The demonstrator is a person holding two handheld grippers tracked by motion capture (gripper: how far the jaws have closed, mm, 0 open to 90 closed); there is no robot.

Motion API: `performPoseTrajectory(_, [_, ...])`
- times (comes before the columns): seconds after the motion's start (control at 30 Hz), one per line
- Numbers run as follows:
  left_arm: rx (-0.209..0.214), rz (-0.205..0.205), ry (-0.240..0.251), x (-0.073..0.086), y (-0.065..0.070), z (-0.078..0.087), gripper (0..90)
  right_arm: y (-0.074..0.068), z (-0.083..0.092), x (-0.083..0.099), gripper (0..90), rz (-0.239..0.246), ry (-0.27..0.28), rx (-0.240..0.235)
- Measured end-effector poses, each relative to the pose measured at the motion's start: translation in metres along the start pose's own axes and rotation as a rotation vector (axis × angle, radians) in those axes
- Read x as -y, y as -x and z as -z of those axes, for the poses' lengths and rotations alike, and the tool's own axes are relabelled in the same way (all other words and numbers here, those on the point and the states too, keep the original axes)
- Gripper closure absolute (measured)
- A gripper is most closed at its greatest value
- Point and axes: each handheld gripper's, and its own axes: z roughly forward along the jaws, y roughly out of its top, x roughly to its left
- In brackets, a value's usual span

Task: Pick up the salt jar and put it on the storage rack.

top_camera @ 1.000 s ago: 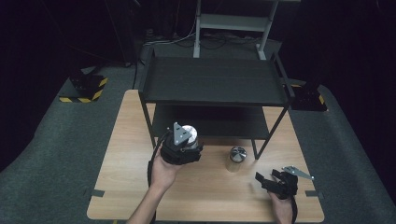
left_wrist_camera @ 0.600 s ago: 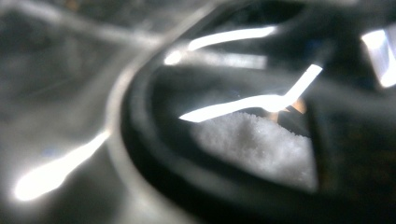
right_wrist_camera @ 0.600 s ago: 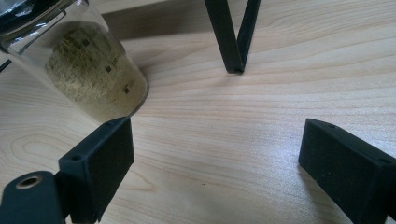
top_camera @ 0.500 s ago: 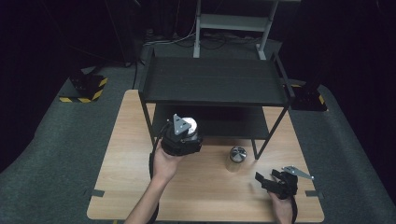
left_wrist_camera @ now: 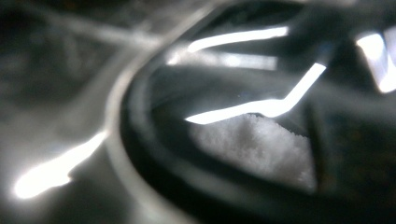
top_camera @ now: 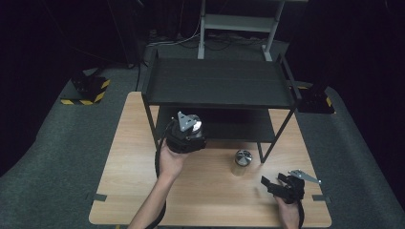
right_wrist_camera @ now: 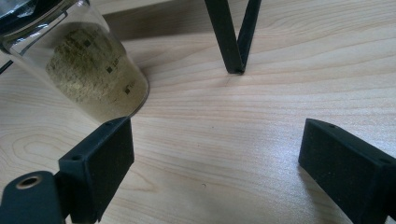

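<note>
My left gripper (top_camera: 190, 130) is held up at the front edge of the black rack's lower shelf (top_camera: 239, 125). It is shut on a glass jar of white grains (left_wrist_camera: 254, 144), which appears very close and blurred in the left gripper view. The jar's pale top (top_camera: 193, 125) peeks out beside the gripper's grey plate. A second glass jar (top_camera: 241, 163) with a metal lid stands on the wooden table (top_camera: 210, 200) by the rack's front right leg, and it holds a tan powder (right_wrist_camera: 86, 65). My right gripper (top_camera: 268, 183) rests low at the table's front right, open, with bare wood (right_wrist_camera: 219, 144) between its jaws.
The black two-tier rack (top_camera: 217, 83) takes up the back half of the table. One of its thin legs (right_wrist_camera: 231, 42) stands just beyond my right gripper. Grey carpet surrounds the table, with yellow-black striped feet (top_camera: 86, 98) at the left.
My left gripper, with the jar in it, has shifted a little farther away, toward the rack's lower shelf. The right gripper and the standing jar have stayed put.
</note>
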Motion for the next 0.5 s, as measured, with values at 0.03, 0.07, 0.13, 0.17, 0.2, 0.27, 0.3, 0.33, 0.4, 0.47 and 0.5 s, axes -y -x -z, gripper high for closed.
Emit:
performPoseTrajectory(0.03, [-0.003, 0.003, -0.002, -0.001, 0.000, -0.001, 30.8, 0.000, 0.000, 0.000, 9.9, 0.000, 0.000, 0.000])
performPoseTrajectory(0.07, [-0.006, 0.004, -0.004, -0.001, -0.001, -0.003, 30.8, 0.000, 0.000, 0.000, 9.9, 0.002, 0.000, 0.000])
performPoseTrajectory(0.13, [-0.010, 0.008, -0.007, -0.002, -0.001, -0.006, 30.8, 0.000, 0.000, 0.000, 9.9, 0.002, -0.001, 0.000])
performPoseTrajectory(0.17, [-0.010, 0.008, -0.007, -0.002, -0.001, -0.006, 30.8, 0.000, 0.000, 0.000, 9.9, 0.002, 0.000, 0.000])
performPoseTrajectory(0.2, [-0.013, 0.011, -0.008, -0.003, -0.002, -0.007, 30.8, 0.000, 0.000, 0.000, 9.9, 0.002, 0.000, -0.001])
performPoseTrajectory(0.27, [-0.016, 0.017, -0.010, -0.003, -0.002, -0.010, 30.8, 0.000, 0.000, 0.000, 9.9, 0.002, 0.001, -0.001])
performPoseTrajectory(0.3, [-0.020, 0.014, -0.015, -0.004, -0.003, -0.012, 30.8, 0.000, 0.000, 0.000, 9.9, 0.001, 0.000, -0.001])
performPoseTrajectory(0.33, [-0.020, 0.014, -0.015, -0.004, -0.003, -0.012, 30.8, 0.000, 0.000, 0.000, 9.9, 0.001, 0.000, -0.001])
performPoseTrajectory(0.4, [-0.024, 0.017, -0.019, -0.004, -0.004, -0.015, 30.8, 0.000, 0.000, 0.000, 9.9, 0.001, 0.000, -0.002])
performPoseTrajectory(0.47, [-0.027, 0.024, -0.020, -0.005, -0.005, -0.017, 30.8, 0.000, 0.000, 0.000, 9.9, 0.002, 0.000, -0.002])
performPoseTrajectory(0.5, [-0.027, 0.026, -0.020, -0.005, -0.005, -0.018, 30.8, 0.000, 0.000, 0.000, 9.9, 0.002, 0.000, -0.003])
